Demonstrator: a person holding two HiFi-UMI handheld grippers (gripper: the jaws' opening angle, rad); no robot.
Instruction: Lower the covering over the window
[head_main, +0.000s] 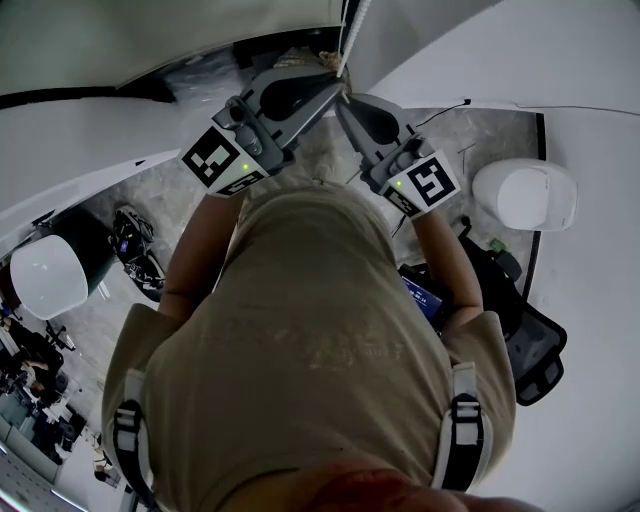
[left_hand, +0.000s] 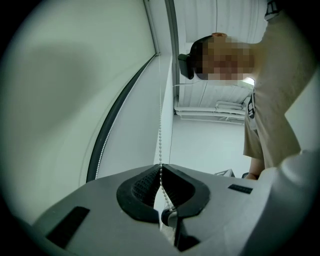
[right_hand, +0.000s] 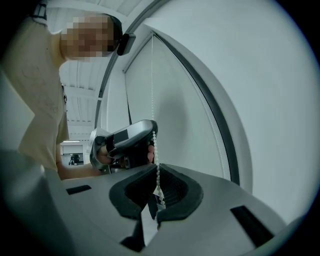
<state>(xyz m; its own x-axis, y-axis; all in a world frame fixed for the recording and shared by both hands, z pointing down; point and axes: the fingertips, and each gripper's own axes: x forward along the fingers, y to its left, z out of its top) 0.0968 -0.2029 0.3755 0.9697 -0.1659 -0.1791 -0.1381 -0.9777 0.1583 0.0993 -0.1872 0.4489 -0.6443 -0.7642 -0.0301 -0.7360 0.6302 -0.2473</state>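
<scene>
Left gripper view showed the left tongs (left_hand: 160, 167) clenched on the bead chain (left_hand: 160, 135). The right tongs (right_hand: 156, 168) gripped the same chain, close by the left. The pale window blind (left_hand: 75, 100) hung beside the chain.

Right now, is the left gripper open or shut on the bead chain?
Shut on it: the left gripper shows its jaw tips closed together, with the bead chain pinched between them.
</scene>
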